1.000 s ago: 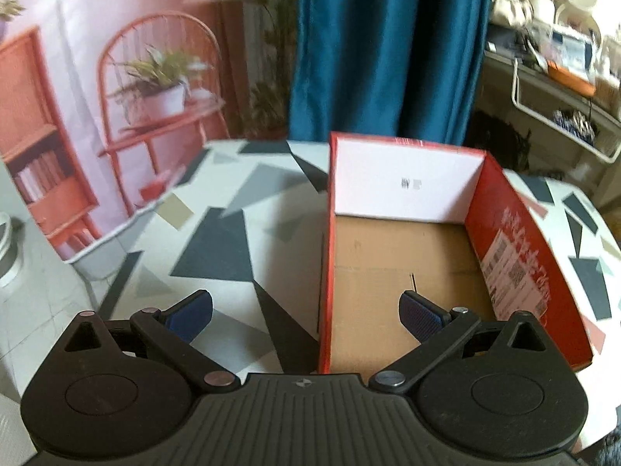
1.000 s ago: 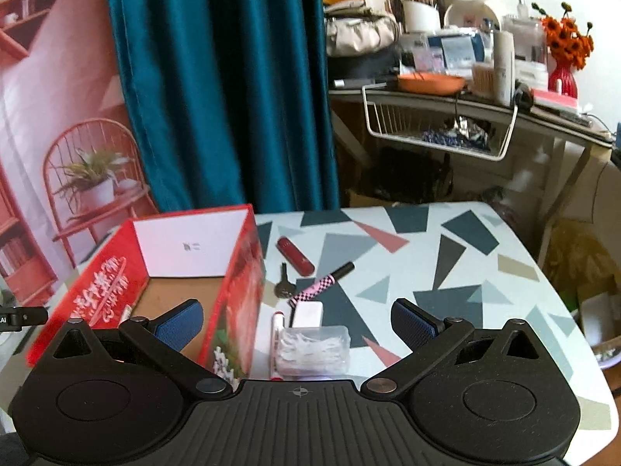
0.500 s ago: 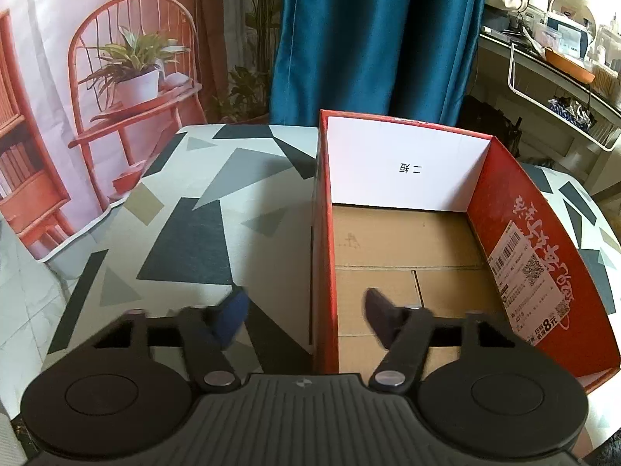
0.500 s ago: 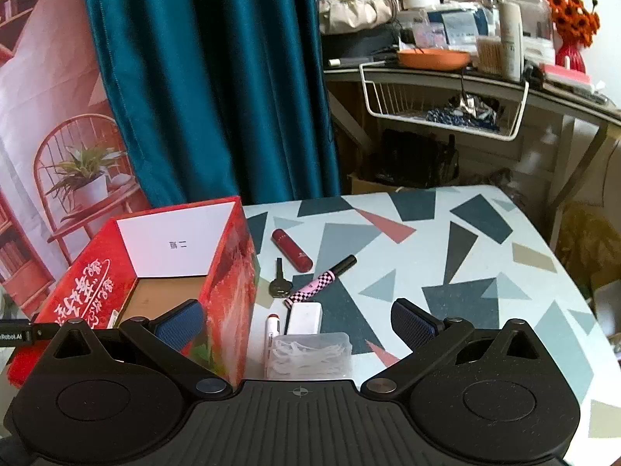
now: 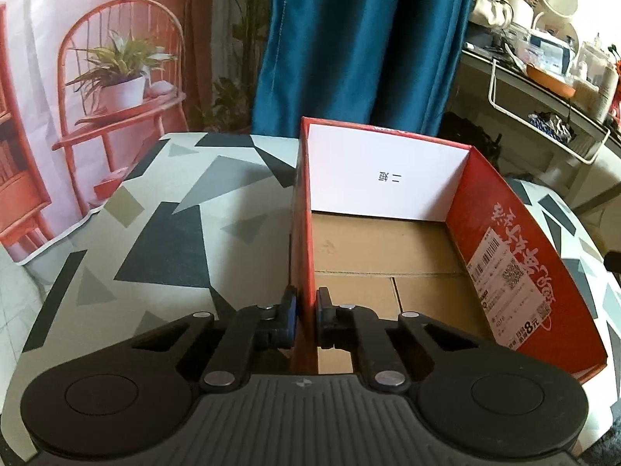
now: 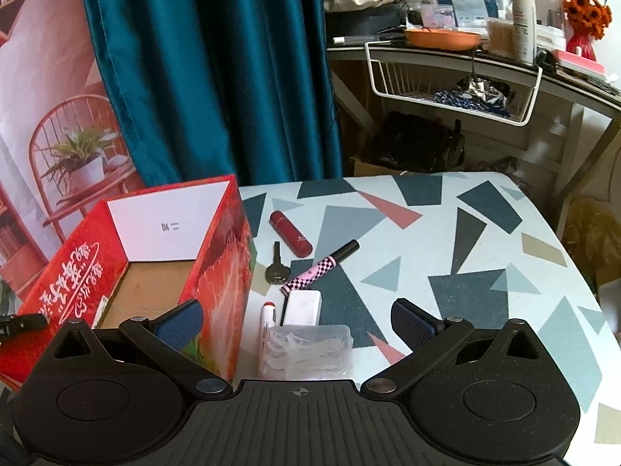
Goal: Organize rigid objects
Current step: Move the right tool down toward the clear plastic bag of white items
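A red cardboard box (image 5: 504,256) with a brown floor stands open-topped on the patterned table. My left gripper (image 5: 306,310) is shut on the box's near left wall, one pad on each side of it. In the right wrist view the same red box (image 6: 217,272) stands at the left. Beside it lie a red tube (image 6: 291,233), a key (image 6: 277,268), a pink checkered pen (image 6: 322,266), a white block (image 6: 302,306), a white marker (image 6: 268,314) and a clear plastic case (image 6: 306,349). My right gripper (image 6: 297,322) hangs open just above the clear case.
The table (image 6: 465,240) has a geometric patterned cover and ends at the right and near edges. Behind it hang a teal curtain (image 6: 217,58) and a printed backdrop. A cluttered desk with a wire basket (image 6: 450,81) stands at the back right.
My left gripper's jaws closed from wide open onto the box's left wall as it sank a little. The right gripper came lower and closer over the small objects, still open.
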Demonstrator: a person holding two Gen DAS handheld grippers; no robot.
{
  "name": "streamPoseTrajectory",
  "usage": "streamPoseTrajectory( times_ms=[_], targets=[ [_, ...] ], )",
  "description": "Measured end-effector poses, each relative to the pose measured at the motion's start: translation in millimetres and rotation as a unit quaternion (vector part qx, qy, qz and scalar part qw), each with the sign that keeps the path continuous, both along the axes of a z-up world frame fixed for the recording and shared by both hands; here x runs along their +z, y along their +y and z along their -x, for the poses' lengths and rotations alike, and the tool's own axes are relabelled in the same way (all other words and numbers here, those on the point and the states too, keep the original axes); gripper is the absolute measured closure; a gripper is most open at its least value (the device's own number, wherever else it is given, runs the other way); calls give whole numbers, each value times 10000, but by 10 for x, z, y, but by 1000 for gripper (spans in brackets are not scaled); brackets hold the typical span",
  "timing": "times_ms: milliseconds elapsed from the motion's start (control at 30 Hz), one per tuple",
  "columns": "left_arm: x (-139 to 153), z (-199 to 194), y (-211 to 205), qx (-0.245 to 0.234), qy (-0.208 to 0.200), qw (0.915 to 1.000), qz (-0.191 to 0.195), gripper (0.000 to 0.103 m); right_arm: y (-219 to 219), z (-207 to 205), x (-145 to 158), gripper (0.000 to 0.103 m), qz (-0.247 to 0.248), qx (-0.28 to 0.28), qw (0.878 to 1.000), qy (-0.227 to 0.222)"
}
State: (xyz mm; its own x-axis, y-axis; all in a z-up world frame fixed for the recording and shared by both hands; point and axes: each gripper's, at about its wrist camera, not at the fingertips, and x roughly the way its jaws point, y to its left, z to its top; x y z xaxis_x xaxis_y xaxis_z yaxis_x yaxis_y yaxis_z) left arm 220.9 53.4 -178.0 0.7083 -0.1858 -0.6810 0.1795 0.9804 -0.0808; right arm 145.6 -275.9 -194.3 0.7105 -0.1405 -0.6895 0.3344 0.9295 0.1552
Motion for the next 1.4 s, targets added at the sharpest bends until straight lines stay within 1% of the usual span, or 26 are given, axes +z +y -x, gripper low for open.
streamPoseTrajectory(
  times_ms=[133,267,400,467,533,567,633,733,800,867,967,1100,1233,1400],
  targets=[
    [-9,-16,22,120,25,9998,168,92,-12,-9,-43,1,17,27,10000,60],
    [-10,13,18,205,2,9996,186,93,-22,-17,-123,10,125,62,9998,165],
    [-25,48,-7,341,-87,9992,168,93,-57,-15,-245,14,115,155,9993,314],
    [-29,59,-14,387,-132,9990,155,93,-67,-17,-315,22,154,264,9988,386],
    [-30,61,-14,390,-153,9990,148,93,-67,-19,-388,26,177,399,9981,429],
    [-29,57,-11,381,-153,9991,145,93,-66,-20,-425,32,171,461,9978,437],
    [-28,53,-2,373,-144,9991,151,93,-75,-41,-501,35,138,500,9974,495],
    [-31,57,2,366,-134,9992,133,93,-106,-89,-604,34,57,463,9974,546],
    [-32,54,7,352,-125,9992,135,93,-129,-129,-664,31,-20,446,9975,557],
    [-33,52,19,330,-122,9993,151,93,-135,-169,-713,23,-25,476,9974,542],
    [-39,50,30,328,-104,9993,167,93,-110,-230,-754,22,82,605,9968,520],
    [-43,56,21,350,-95,9992,149,93,-62,-325,-833,22,237,773,9947,638],
    [-48,54,7,386,-58,9991,143,93,-12,-372,-899,22,251,807,9942,664],
    [-40,49,25,408,-3,9990,184,93,54,-435,-929,24,400,867,9927,735]
  ],
)
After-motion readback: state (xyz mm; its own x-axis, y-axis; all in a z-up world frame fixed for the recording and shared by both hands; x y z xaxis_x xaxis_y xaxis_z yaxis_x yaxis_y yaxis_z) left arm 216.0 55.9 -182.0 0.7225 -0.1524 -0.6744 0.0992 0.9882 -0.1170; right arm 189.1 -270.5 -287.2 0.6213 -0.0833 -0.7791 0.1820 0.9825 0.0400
